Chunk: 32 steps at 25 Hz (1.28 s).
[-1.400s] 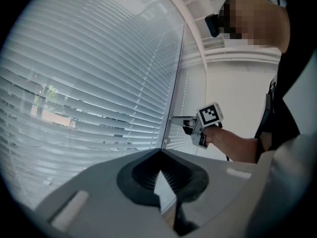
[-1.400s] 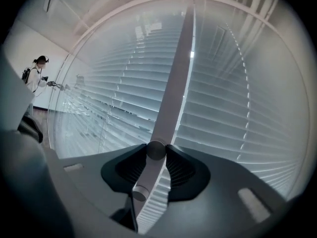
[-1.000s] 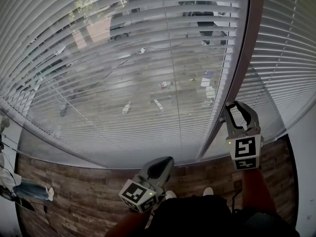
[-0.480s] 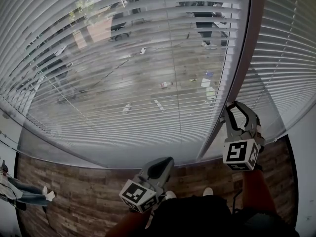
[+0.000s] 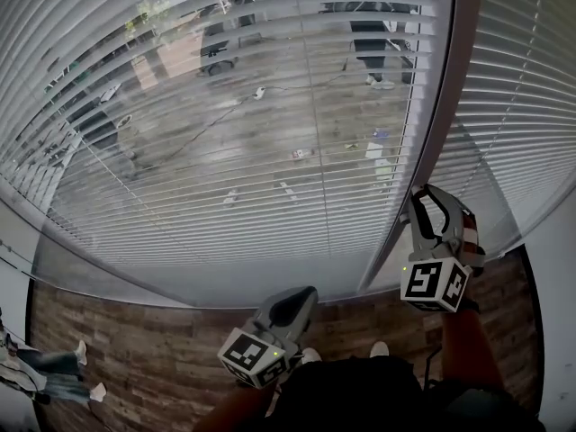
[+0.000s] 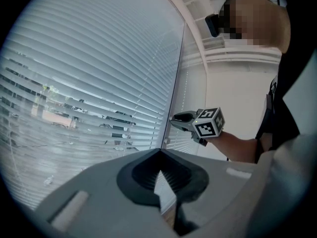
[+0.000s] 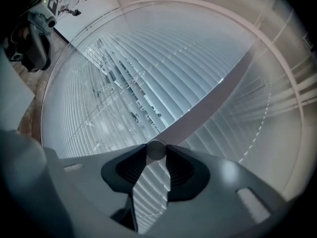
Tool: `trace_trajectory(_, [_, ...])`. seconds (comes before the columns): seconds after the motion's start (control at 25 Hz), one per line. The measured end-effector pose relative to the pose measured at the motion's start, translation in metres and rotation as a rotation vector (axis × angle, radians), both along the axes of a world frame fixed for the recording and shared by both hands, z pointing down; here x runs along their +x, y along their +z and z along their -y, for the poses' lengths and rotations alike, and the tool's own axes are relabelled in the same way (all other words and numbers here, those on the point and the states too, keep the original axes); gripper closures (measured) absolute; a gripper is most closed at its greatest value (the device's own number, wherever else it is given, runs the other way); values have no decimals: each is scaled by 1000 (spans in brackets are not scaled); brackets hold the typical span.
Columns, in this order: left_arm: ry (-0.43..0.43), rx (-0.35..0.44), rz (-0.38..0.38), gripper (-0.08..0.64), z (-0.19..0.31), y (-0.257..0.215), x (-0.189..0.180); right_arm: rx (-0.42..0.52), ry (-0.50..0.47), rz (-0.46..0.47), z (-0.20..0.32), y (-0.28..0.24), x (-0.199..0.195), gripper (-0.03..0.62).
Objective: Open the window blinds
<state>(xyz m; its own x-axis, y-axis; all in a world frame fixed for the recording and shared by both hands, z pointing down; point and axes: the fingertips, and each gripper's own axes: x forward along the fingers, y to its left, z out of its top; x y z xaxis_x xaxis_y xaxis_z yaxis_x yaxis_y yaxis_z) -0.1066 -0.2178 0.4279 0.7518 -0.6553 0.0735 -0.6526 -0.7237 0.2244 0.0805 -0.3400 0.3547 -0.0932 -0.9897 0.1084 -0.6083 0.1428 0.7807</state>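
Window blinds (image 5: 225, 133) fill the head view from 9 o'clock over 12 to 2, slats lying near flat, so the street outside shows through: parked vehicles at 11–12 o'clock and wet-looking pavement in the centre. A long dark bar (image 5: 443, 115) runs from 1 o'clock down toward 5, w/ a second blind (image 5: 522, 106) beyond it at 3 o'clock. R gripper (image 5: 423, 193) sits at 4 o'clock, tips right against that bar. In the right gripper view its jaws are clamped on the round end of a tilt wand (image 7: 156, 150), which runs off toward 1–2 o'clock across the slats. L gripper (image 5: 301, 295) hangs at 6 o'clock, well apart from the blinds. In the left gripper view its jaw tips meet w/ nothing between them. Only print that shows: b/w square markers on the R cube (image 5: 435, 284) and the L cube (image 5: 255, 356), w/ a small green light on each. Wood-plank floor (image 5: 135, 349) lies at 7 o'clock below the sill, and a bystander in jeans (image 5: 49, 372) is at 8 o'clock.
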Motion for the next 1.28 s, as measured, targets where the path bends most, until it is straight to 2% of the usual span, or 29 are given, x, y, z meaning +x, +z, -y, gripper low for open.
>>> trace_trajectory(0.12, [-6, -1, 1, 560, 4, 1, 2, -4, -6, 22, 5, 1, 2, 445])
trace_trajectory(0.2, [-7, -3, -1, 560, 5, -1, 3, -20, -19, 100, 5, 0, 3, 440])
trace_trajectory(0.44, [-2, -11, -10, 560, 3, 0, 4, -84, -104, 531, 1, -8, 2, 405])
trace_trajectory(0.64, [0, -14, 2, 560, 3, 0, 5, -170, -132, 955, 2, -9, 13, 407])
trace_trajectory(0.72, [3, -8, 1, 560, 3, -1, 5, -200, -146, 1060, 3, -8, 13, 411])
trace_trajectory(0.8, [9, -4, 7, 560, 3, 1, 6, -210, -148, 1081, 4, -7, 12, 414])
trace_trajectory(1.28, [11, -8, 12, 560, 1, 1, 4, -208, -141, 1016, 4, -7, 10, 439])
